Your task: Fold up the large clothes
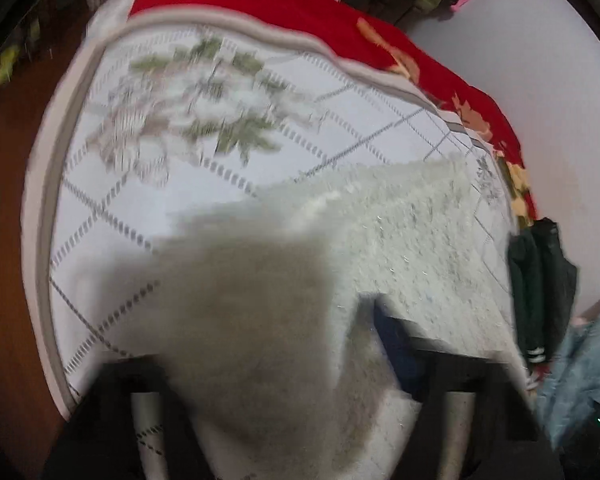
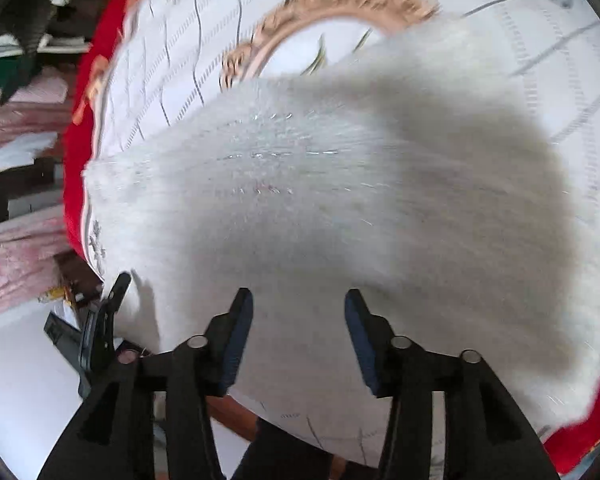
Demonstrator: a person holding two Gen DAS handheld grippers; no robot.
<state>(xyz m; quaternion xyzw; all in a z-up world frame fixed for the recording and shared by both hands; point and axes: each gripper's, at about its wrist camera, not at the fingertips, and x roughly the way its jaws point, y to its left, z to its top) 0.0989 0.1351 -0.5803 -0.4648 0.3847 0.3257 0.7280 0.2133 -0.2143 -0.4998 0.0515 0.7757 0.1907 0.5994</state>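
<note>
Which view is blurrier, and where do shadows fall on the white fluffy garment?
Left wrist view: heavy motion blur, the white fluffy garment smeared, a grey fold shadowed near the left gripper. Right wrist view: sharper; the right gripper crisp, a broad shadow across the garment's right half.

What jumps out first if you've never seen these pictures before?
A fluffy white sweater sprawls across the middle of a bed, over a white quilted bedspread with a red blanket at its far edge. In the right view, the right hand-held gripper hangs open just above it.

Bright, even light; heavy motion blur both views, fisheye edges warped w/ dark vignette.
</note>
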